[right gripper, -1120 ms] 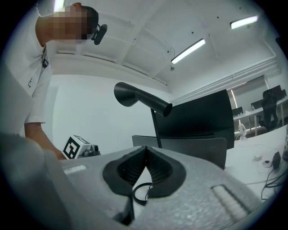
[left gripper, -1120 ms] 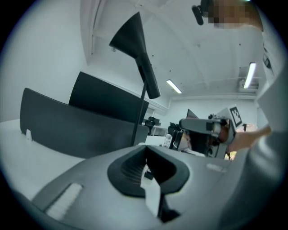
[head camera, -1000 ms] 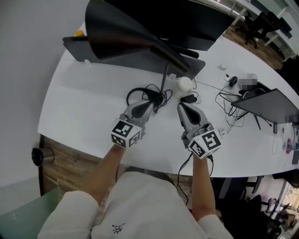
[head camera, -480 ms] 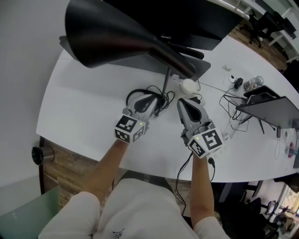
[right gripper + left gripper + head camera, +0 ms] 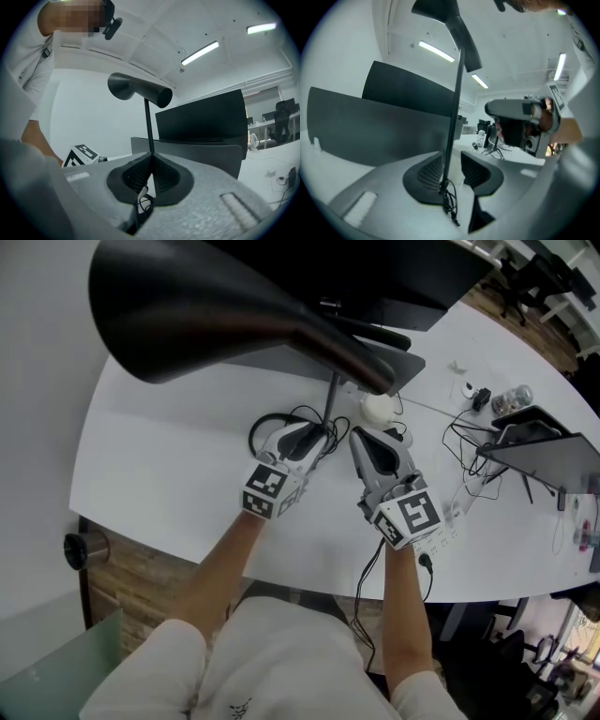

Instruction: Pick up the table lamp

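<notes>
The black table lamp with a wide cone shade stood on the white tabletop. Its thin black stem rose between the grey left gripper's parted jaws, close against one ribbed pad. The grey right gripper's jaws met at their tips, just beside the stem.

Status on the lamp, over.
Left gripper open, lamp pole between jaws. Right gripper shut on lamp pole. Cable bunched below jaws.
</notes>
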The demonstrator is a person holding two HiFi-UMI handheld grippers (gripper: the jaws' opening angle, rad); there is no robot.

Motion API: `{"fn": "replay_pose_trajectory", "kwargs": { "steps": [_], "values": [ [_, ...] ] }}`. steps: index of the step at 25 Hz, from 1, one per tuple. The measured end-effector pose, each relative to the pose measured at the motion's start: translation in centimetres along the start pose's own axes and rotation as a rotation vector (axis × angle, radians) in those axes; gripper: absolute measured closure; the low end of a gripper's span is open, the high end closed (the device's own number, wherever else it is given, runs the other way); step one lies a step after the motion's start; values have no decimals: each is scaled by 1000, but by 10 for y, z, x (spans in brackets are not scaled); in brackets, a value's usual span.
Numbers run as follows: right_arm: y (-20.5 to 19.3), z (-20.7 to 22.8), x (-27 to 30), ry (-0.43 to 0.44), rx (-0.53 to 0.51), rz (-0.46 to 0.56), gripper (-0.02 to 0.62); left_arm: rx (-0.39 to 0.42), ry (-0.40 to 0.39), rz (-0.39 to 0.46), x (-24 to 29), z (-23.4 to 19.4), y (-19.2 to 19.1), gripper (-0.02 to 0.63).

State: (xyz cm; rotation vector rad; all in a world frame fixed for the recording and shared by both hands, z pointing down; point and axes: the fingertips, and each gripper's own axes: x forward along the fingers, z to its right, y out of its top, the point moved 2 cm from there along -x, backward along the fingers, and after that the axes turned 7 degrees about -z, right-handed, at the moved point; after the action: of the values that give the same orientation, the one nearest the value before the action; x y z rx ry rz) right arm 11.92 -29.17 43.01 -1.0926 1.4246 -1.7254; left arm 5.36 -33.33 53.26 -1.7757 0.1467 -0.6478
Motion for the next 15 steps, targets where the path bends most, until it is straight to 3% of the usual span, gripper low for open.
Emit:
{"fn": "replay_pose_trajectory", "kwargs": {
  "steps": [2,4,9,11,15],
  "values": [
    [-4,2,3,-3,2,-9,587,2,-2,-3,6,1,-4,484],
    [-6,3,7,0,7,-15,500,-3,-10,0,11,1,-6,474],
    [-6,-1,19,-21,4,-2,495,2,-18,-14,21,-4,-12,432],
    [-8,-4,26,-19,-4,-10,449,2,-20,-17,25,-5,-13,430],
    [-3,-8,39,-26,-24,-6,442,2,-29,-21,30,-8,-15,426]
  ]
}}
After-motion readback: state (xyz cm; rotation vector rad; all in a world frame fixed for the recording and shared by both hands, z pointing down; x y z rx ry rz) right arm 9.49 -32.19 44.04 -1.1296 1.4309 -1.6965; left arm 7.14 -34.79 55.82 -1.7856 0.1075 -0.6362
